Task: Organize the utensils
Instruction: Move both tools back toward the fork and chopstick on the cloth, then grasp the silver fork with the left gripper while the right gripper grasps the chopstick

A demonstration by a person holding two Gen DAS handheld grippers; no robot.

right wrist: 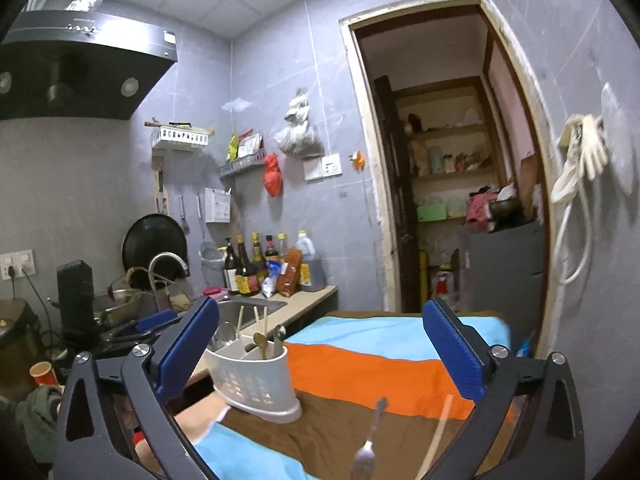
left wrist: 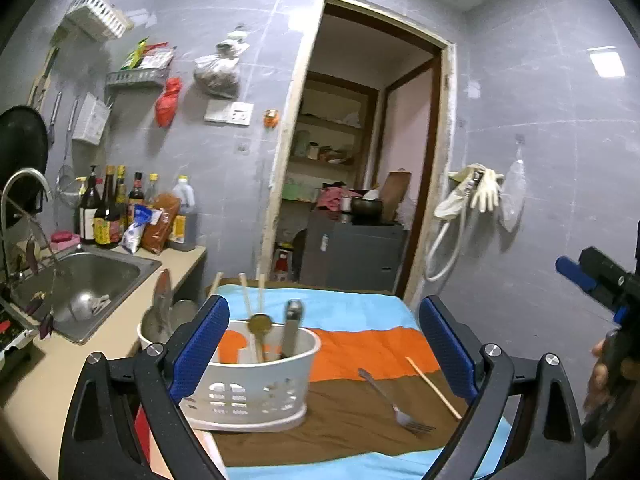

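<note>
A white slotted utensil holder (left wrist: 256, 380) (right wrist: 256, 380) stands on the striped cloth (left wrist: 360, 344) (right wrist: 360, 360), holding chopsticks, a brass spoon (left wrist: 260, 326) and a metal utensil. A fork (left wrist: 394, 404) (right wrist: 370, 436) and a loose chopstick (left wrist: 434, 388) (right wrist: 438, 432) lie on the brown stripe to its right. My left gripper (left wrist: 324, 340) hangs open above the cloth, its left finger in front of the holder, nothing between the pads. My right gripper (right wrist: 320, 352) is open too and holds nothing. The right gripper shows at the right edge of the left wrist view (left wrist: 592, 276), held by a hand.
A steel sink (left wrist: 80, 284) with a faucet lies in the counter to the left. Sauce bottles (left wrist: 116, 216) (right wrist: 260, 268) line the wall behind it. A doorway (left wrist: 360, 160) opens behind the table. Gloves and a hose (left wrist: 476, 192) hang on the right wall.
</note>
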